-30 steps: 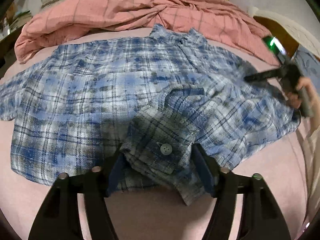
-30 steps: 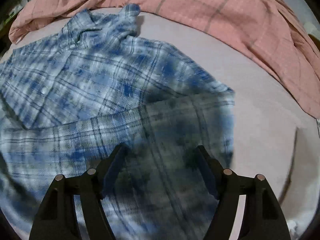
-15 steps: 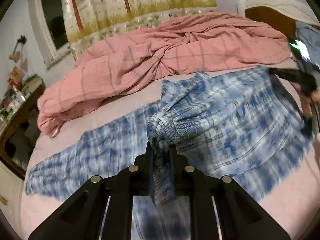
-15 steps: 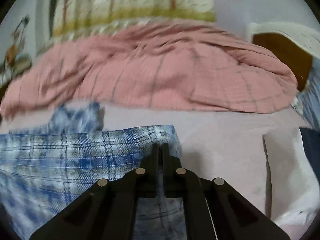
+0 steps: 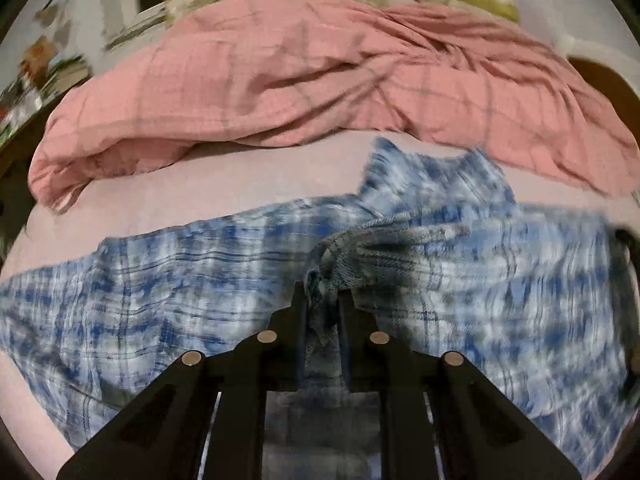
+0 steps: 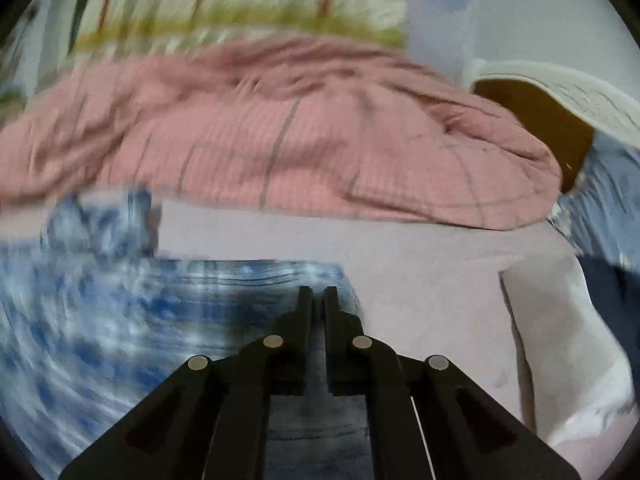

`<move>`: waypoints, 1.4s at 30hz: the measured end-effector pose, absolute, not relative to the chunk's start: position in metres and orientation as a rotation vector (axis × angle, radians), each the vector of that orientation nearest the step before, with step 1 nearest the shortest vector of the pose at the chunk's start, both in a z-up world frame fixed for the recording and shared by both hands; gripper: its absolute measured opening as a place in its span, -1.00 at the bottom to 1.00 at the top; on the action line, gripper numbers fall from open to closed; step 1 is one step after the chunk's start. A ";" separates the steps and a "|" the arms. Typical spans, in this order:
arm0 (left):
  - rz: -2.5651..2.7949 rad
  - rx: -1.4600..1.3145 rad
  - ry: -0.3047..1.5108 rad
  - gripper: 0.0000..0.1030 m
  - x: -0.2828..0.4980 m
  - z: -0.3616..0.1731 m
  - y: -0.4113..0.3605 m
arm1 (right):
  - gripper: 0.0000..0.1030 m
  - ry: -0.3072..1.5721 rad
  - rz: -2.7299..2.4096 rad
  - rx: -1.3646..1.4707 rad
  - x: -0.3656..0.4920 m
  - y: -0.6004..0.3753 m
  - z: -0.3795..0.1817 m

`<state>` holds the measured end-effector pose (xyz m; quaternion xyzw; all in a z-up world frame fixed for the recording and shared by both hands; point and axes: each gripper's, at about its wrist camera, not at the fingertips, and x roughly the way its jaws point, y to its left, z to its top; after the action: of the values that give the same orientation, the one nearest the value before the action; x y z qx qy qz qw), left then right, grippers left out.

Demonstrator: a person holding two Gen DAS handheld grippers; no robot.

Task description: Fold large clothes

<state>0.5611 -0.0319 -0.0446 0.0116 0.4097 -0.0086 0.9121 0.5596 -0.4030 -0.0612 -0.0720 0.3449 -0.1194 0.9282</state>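
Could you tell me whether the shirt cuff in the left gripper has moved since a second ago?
Yes: the cuff, lifted off the shirt, now nearer the pink blanket.

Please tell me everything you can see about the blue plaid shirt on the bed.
The blue plaid shirt is a soft, flannel-like garment in blue, white and grey checks. It lies spread flat on the pale pink sheet, collar toward the crumpled pink blanket. The left gripper is shut on a bunched sleeve end, lifted above the body. The right gripper is closed at the shirt's right edge, with fabric apparently between its tips. Motion blur hides finer details.
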 end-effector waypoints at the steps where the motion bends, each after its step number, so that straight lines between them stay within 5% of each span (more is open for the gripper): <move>1: -0.033 -0.023 0.832 -0.76 0.561 -0.047 -0.024 | -0.65 0.749 -0.252 -0.184 0.562 -0.402 -0.063; 3: -0.047 -0.047 0.828 -0.76 0.563 -0.058 -0.014 | 0.05 0.803 -0.273 -0.184 0.563 -0.401 -0.066; 5: -0.011 -0.010 0.858 -0.76 0.570 -0.075 -0.011 | 0.24 0.801 -0.172 -0.075 0.556 -0.400 -0.056; 11: -0.021 -0.077 0.922 -0.71 0.579 -0.091 0.005 | 0.24 0.963 0.194 0.095 0.547 -0.374 -0.054; 15: -0.009 -0.038 0.929 -0.31 0.577 -0.089 0.005 | 0.24 1.060 0.048 -0.030 0.562 -0.363 -0.093; 17: -0.052 -0.054 0.894 0.18 0.570 -0.081 0.009 | 0.24 1.028 -0.044 -0.061 0.567 -0.372 -0.108; 24: -0.141 -0.208 0.785 0.52 0.546 -0.048 0.040 | 0.24 0.952 -0.320 -0.045 0.564 -0.414 -0.102; 30: -0.297 -0.226 0.964 0.74 0.566 -0.085 0.045 | 0.19 0.916 -0.146 0.097 0.542 -0.406 -0.054; 33: -0.280 -0.233 0.992 0.43 0.568 -0.099 0.046 | 0.19 0.898 -0.023 0.088 0.533 -0.376 -0.041; 35: -0.256 -0.172 0.949 -0.48 0.563 -0.091 0.041 | 0.20 0.934 0.049 0.078 0.531 -0.353 -0.047; 37: -0.282 -0.168 0.915 -0.95 0.555 -0.082 0.041 | 0.32 0.952 0.036 0.050 0.533 -0.338 -0.057; 42: -0.212 -0.176 0.913 -0.96 0.553 -0.072 0.052 | 0.46 1.026 -0.047 -0.018 0.544 -0.323 -0.098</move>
<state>0.5532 0.0523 -0.0716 -0.0846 0.4393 -0.1021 0.8885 0.5444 -0.3234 -0.0981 -0.0086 0.4906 -0.0223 0.8711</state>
